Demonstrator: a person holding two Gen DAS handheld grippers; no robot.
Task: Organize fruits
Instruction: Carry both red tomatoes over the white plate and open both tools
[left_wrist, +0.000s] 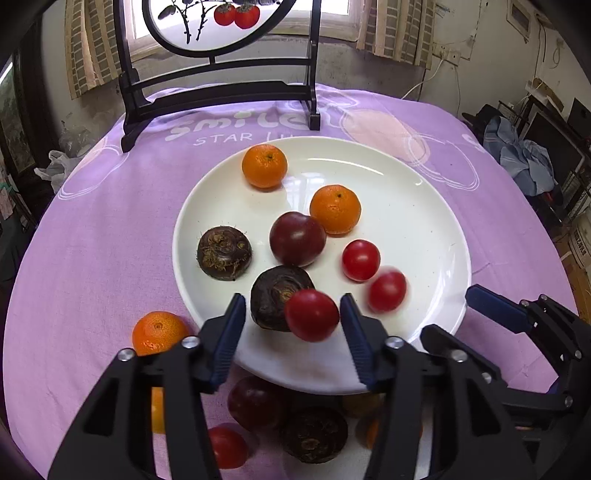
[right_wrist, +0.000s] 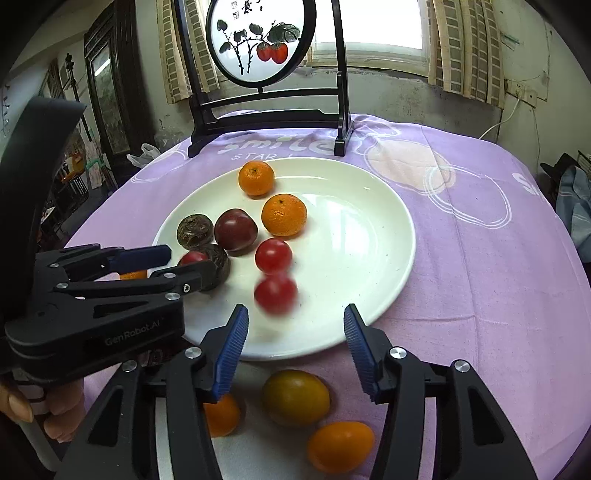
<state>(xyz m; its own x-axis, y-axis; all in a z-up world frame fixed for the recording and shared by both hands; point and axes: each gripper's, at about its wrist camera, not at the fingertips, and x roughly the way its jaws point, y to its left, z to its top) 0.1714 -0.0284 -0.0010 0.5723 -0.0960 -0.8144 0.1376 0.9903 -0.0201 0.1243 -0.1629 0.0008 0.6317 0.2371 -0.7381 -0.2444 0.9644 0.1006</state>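
A white plate (left_wrist: 424, 221) on the purple cloth holds two tangerines (left_wrist: 264, 165), a dark plum (left_wrist: 297, 238), two water chestnuts (left_wrist: 224, 253) and red cherry tomatoes (left_wrist: 360, 259). My left gripper (left_wrist: 292, 325) is open over the plate's near rim; a blurred tomato (left_wrist: 312, 314) sits between its fingers, touching neither. Another blurred tomato (left_wrist: 386, 291) lies to its right. My right gripper (right_wrist: 294, 334) is open and empty over the plate (right_wrist: 369, 240) near rim. In front of the plate lie a yellow-green fruit (right_wrist: 295, 397) and orange fruits (right_wrist: 340, 446).
A black wooden stand with a round painted screen (right_wrist: 258, 40) stands at the table's back. A loose tangerine (left_wrist: 159, 331) lies on the cloth left of the plate. More fruit shows below the plate in the left wrist view (left_wrist: 314, 434). Clutter lies off the table's right.
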